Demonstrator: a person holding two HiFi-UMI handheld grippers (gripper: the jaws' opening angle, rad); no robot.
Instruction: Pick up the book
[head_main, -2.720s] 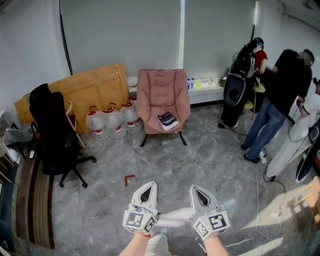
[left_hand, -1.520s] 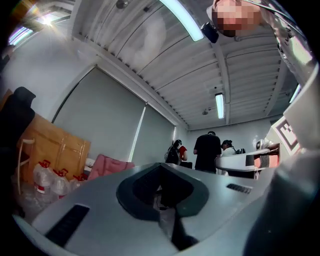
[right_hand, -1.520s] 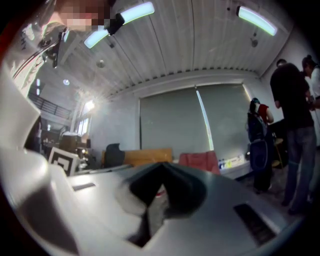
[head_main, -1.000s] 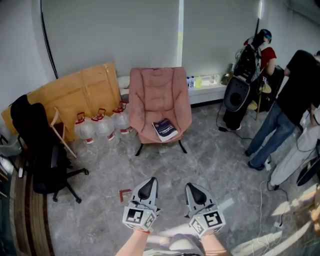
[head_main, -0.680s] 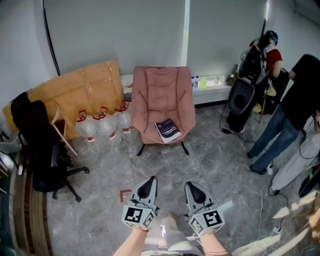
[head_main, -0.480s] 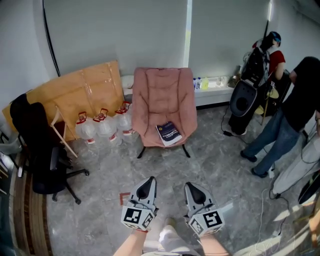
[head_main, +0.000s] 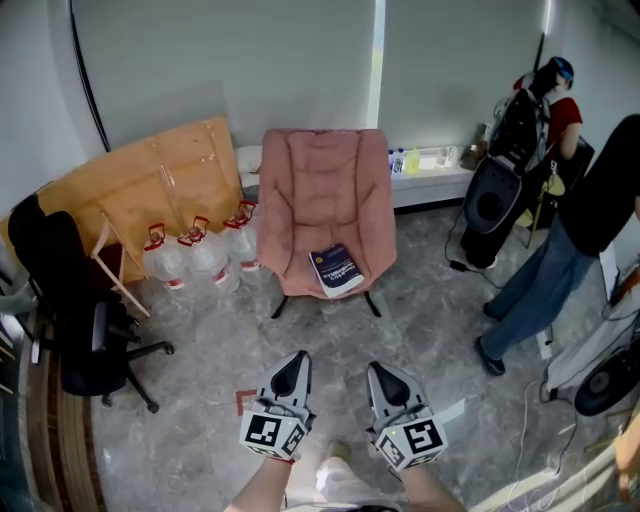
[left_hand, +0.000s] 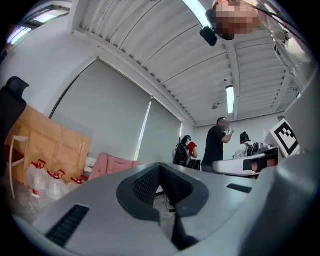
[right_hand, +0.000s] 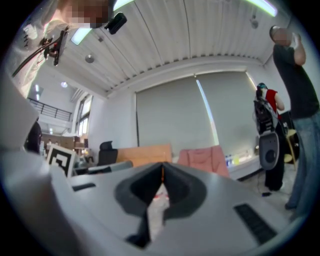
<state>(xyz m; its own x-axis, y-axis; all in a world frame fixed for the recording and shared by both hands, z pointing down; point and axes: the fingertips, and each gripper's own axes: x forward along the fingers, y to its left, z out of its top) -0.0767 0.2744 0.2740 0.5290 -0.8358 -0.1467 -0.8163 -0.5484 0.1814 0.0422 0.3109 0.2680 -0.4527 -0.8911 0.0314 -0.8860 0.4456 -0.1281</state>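
Observation:
A dark blue book (head_main: 336, 270) lies on the seat of the pink lounge chair (head_main: 325, 190), towards its front edge. Both grippers hang over the grey floor well short of the chair, side by side and pointing at it. My left gripper (head_main: 296, 356) has its jaws together with nothing in them; in the left gripper view the left gripper (left_hand: 160, 164) closes to a point, with the pink chair (left_hand: 112, 162) far beyond. My right gripper (head_main: 378, 366) is shut and empty too; its own view shows the right gripper (right_hand: 162, 164) and the chair (right_hand: 202, 156) behind.
Several water jugs (head_main: 195, 255) and a cardboard sheet (head_main: 150, 185) stand left of the chair. A black office chair (head_main: 70, 300) is at far left. A person in jeans (head_main: 550, 270), a black speaker (head_main: 495, 200) and floor cables (head_main: 530, 400) fill the right. Red tape (head_main: 243, 400) marks the floor.
Both grippers and the head have moved forward towards the chair, which now looks larger and nearer. The person at right has stepped. Both grippers stayed shut.

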